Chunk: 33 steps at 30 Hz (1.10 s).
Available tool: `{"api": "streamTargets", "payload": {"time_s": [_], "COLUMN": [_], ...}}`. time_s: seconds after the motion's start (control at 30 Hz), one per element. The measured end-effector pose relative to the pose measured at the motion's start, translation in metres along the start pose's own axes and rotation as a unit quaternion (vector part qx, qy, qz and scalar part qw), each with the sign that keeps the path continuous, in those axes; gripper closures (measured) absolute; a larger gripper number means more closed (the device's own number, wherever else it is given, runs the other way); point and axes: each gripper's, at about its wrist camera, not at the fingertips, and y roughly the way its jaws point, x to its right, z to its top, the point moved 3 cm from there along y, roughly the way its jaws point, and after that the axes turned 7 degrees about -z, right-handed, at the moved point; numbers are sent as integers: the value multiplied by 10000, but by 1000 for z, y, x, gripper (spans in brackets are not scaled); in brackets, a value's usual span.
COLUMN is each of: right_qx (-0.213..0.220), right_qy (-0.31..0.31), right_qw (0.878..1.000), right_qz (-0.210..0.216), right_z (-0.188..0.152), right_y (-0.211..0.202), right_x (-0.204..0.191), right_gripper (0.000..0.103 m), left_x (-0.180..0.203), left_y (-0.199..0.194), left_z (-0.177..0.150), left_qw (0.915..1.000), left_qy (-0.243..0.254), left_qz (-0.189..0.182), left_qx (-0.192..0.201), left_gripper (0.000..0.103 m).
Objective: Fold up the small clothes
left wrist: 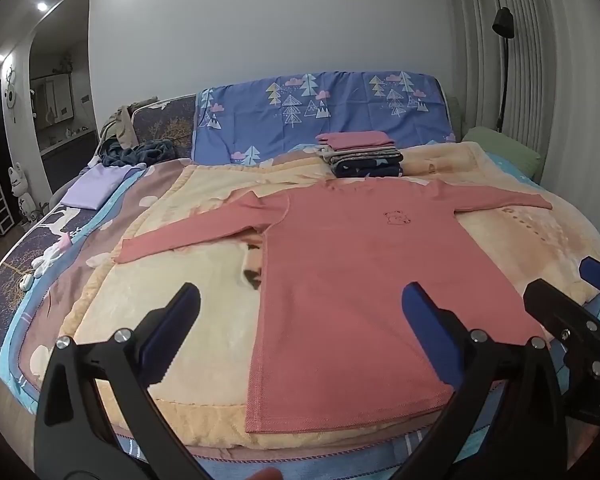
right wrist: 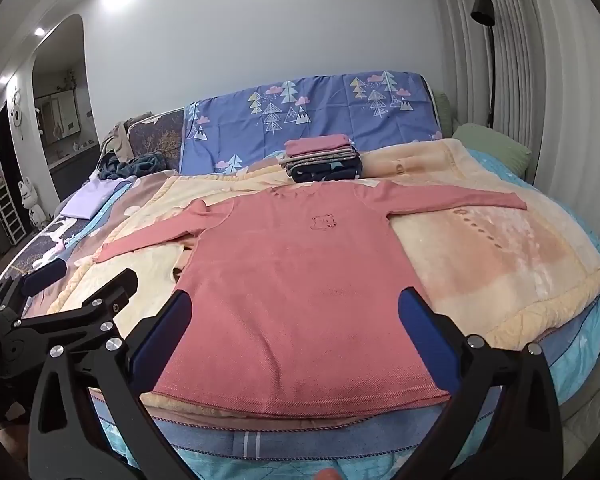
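Both tools stood wide open and held nothing, the left tool (left wrist: 300, 312) and the right tool (right wrist: 294, 316) hovering just above the near hem of the pink long-sleeved knit shirt (left wrist: 364, 272), which lay flat, face up with sleeves spread, on the cream fleece blanket (left wrist: 204, 288) covering the bed. Folding of this garment seemed not yet begun, with a stack of folded small clothes (left wrist: 360, 154) just beyond its collar. Next, I judged, each tool would need to close on a sleeve or side edge and carry it inward.

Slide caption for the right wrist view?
Open right gripper above pink shirt spread flat on blanket, folded stack behind.
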Motion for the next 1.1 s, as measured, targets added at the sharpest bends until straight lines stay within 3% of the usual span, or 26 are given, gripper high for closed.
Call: {"api": "streamTargets", "payload": {"time_s": [0.4, 0.8, 1.1], "right_qx": [6, -46, -59], "right_qy": [-16, -93, -60], "right_qw": [10000, 9999, 9998], "right_qz": [-44, -29, 193], "right_z": [-1, -1, -4], "right_y": [-1, 4, 5], "right_x": [1, -8, -13], "right_gripper": [1, 1, 1], "left_x": [6, -1, -4], "left_y": [-5, -9, -10], "left_z": [2, -1, 0], "left_qw": [9996, 9996, 9994], "left_qy": [104, -41, -10], "left_qz": [148, 56, 58], "left_qx": [208, 272, 337], "left_gripper": [2, 2, 2]}}
